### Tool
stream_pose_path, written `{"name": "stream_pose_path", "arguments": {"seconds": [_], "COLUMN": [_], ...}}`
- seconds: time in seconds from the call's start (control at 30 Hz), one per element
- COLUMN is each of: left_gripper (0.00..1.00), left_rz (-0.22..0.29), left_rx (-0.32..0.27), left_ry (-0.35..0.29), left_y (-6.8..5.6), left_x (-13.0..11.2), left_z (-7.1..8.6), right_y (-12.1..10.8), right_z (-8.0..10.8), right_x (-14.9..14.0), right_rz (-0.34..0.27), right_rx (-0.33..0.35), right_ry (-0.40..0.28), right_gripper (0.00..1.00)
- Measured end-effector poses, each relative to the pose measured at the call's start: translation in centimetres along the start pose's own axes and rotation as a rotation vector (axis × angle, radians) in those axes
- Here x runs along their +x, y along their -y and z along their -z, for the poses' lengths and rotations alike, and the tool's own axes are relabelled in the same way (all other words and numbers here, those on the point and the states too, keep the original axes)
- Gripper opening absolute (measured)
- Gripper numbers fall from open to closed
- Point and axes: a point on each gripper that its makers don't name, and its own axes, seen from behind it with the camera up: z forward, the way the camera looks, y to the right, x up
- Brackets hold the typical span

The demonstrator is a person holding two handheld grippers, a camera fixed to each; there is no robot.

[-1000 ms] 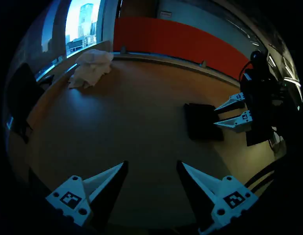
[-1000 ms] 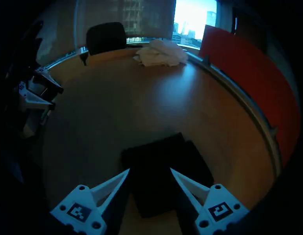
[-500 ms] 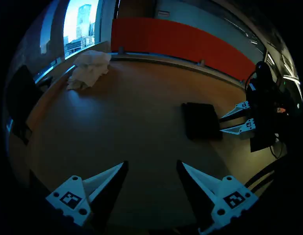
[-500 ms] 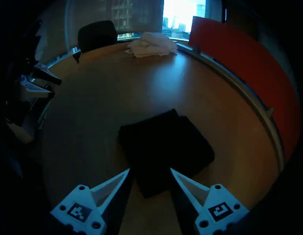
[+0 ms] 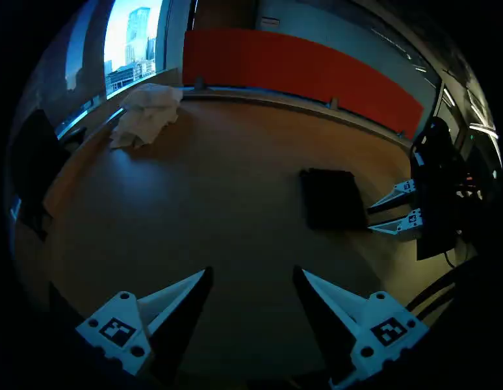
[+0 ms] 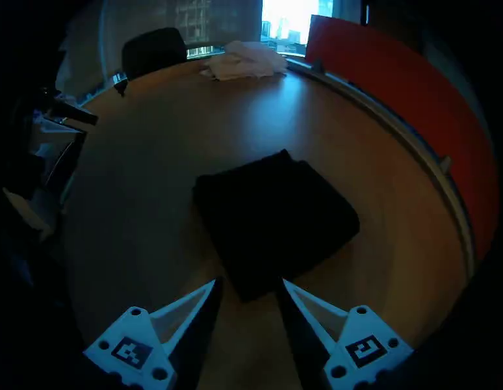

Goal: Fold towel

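A dark folded towel (image 6: 275, 219) lies flat on the wooden table (image 6: 154, 169), just ahead of my right gripper (image 6: 249, 302), which is open with nothing between its fingers. In the left gripper view the same towel (image 5: 331, 197) lies at the right, with the right gripper (image 5: 376, 218) open close to its near right edge. My left gripper (image 5: 251, 289) is open over bare table, well apart from the towel. It also appears at the left edge of the right gripper view (image 6: 73, 127).
A heap of white towels (image 5: 145, 114) lies at the far side of the table by the window, also in the right gripper view (image 6: 245, 58). A dark chair (image 6: 153, 49) stands beside it. A red panel (image 5: 303, 68) runs along the table's far edge.
My right gripper has drawn back from the dark towel, so the whole towel now lies ahead of its fingertips. My left gripper has hardly moved.
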Motion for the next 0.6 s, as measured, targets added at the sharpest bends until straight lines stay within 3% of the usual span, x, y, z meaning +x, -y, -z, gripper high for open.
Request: {"name": "stream_pose_path", "arguments": {"seconds": [0.33, 0.6], "left_gripper": [0.91, 0.91], "left_rz": [0.000, 0.000], "left_rx": [-0.001, -0.002], "left_ry": [0.002, 0.004], "left_y": [-0.1, -0.1], "left_x": [-0.2, -0.4], "left_z": [0.1, 0.1], "right_y": [0.1, 0.1], "right_z": [-0.6, -1.0], "right_x": [-1.8, -2.2], "right_rz": [-0.041, -0.085], "right_rx": [-0.007, -0.012], "right_ry": [0.028, 0.022], "right_gripper": [0.59, 0.47]}}
